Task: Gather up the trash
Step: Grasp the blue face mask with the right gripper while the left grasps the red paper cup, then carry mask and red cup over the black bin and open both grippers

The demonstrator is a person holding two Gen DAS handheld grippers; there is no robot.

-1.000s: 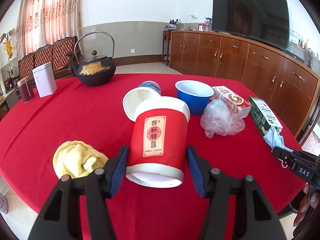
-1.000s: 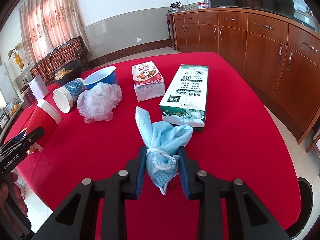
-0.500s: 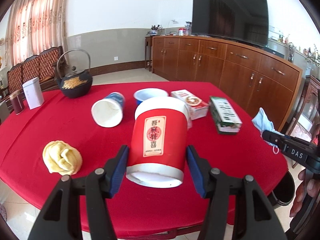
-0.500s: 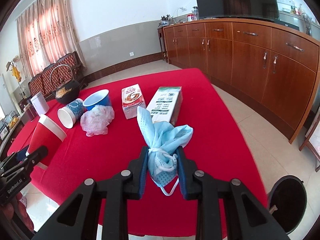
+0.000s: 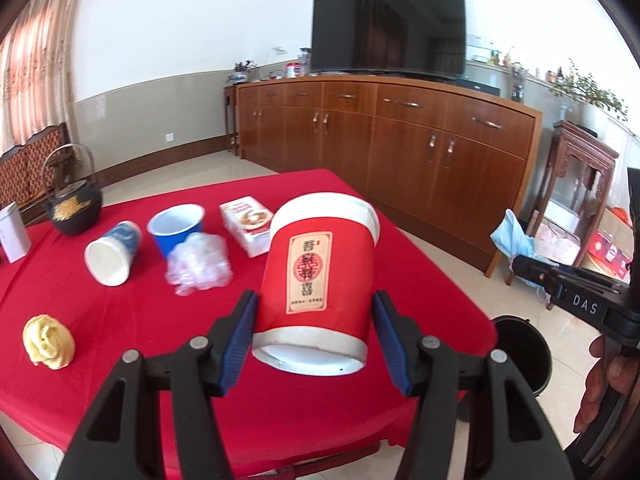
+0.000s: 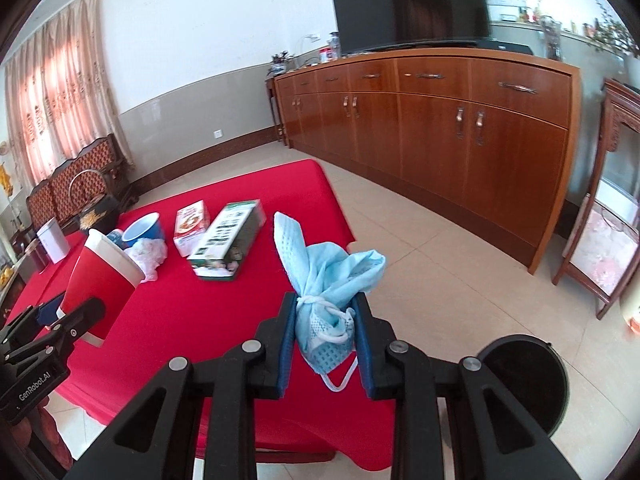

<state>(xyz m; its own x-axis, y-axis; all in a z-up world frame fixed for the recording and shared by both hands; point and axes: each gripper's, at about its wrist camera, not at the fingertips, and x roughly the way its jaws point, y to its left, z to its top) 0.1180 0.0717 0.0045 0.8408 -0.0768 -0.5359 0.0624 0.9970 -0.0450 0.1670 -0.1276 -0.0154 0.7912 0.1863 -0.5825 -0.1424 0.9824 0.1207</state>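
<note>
My left gripper [image 5: 314, 316] is shut on a red paper cup [image 5: 318, 276] with a white rim, held above the front right part of the red table [image 5: 120, 312]. My right gripper [image 6: 325, 322] is shut on a crumpled blue face mask [image 6: 328, 280], held off the table's right edge over the floor. A black trash bin [image 6: 524, 380] stands on the floor at lower right; it also shows in the left wrist view [image 5: 522, 352]. The mask also shows in the left wrist view [image 5: 514, 240], and the cup in the right wrist view [image 6: 100, 276].
On the table lie a tipped blue-patterned cup [image 5: 114, 252], a blue bowl [image 5: 178, 228], a clear plastic wad [image 5: 200, 264], a snack box [image 5: 248, 228], a green carton [image 6: 228, 240], a yellow cloth [image 5: 48, 342] and a black kettle [image 5: 74, 208]. A wooden sideboard [image 6: 440, 128] runs along the wall.
Both grippers have pulled back and swung right with their loads. The mask now hangs past the table edge, and the bin has come into view closer at lower right.
</note>
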